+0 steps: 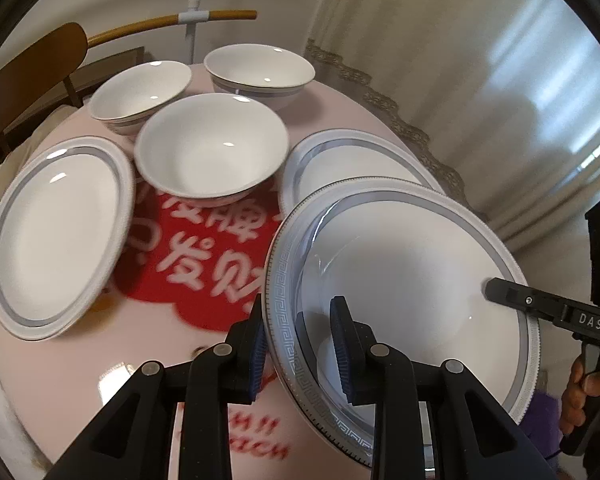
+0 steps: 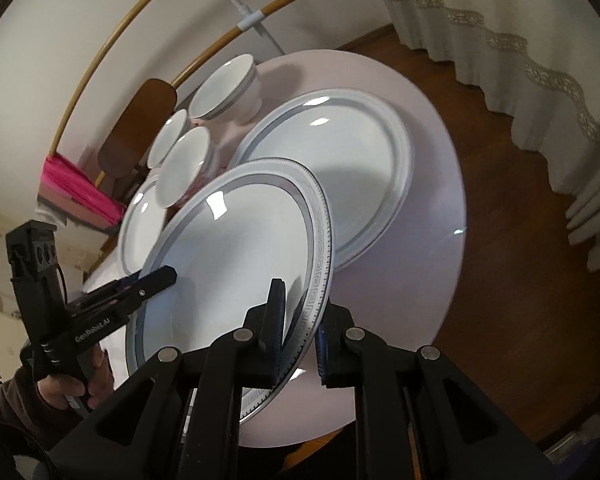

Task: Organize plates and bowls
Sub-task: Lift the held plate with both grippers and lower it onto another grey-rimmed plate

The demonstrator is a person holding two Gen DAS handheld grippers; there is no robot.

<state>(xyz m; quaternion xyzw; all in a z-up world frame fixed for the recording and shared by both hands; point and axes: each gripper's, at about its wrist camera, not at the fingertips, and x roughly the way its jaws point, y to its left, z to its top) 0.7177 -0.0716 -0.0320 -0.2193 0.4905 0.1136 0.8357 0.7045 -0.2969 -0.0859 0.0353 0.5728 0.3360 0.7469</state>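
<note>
A white plate with a grey patterned rim (image 1: 412,276) (image 2: 236,248) hangs tilted above the round pink table (image 1: 60,380) (image 2: 432,200). My left gripper (image 1: 300,320) (image 2: 160,278) is shut on its left rim and my right gripper (image 2: 300,320) (image 1: 500,294) is shut on the opposite rim. A second plate (image 1: 340,160) (image 2: 332,160) lies on the table just beyond the held one, partly hidden by it. A third plate (image 1: 60,236) (image 2: 140,220) lies at the left. Three white bowls (image 1: 210,148) (image 1: 140,88) (image 1: 260,66) stand at the back.
A red decal with white lettering (image 1: 204,264) covers the table's middle. A brown chair back (image 1: 32,68) stands behind the table at the left, with a wooden hoop (image 1: 160,22) near the wall. A lace-edged curtain (image 2: 520,48) hangs at the right over wooden floor (image 2: 500,240).
</note>
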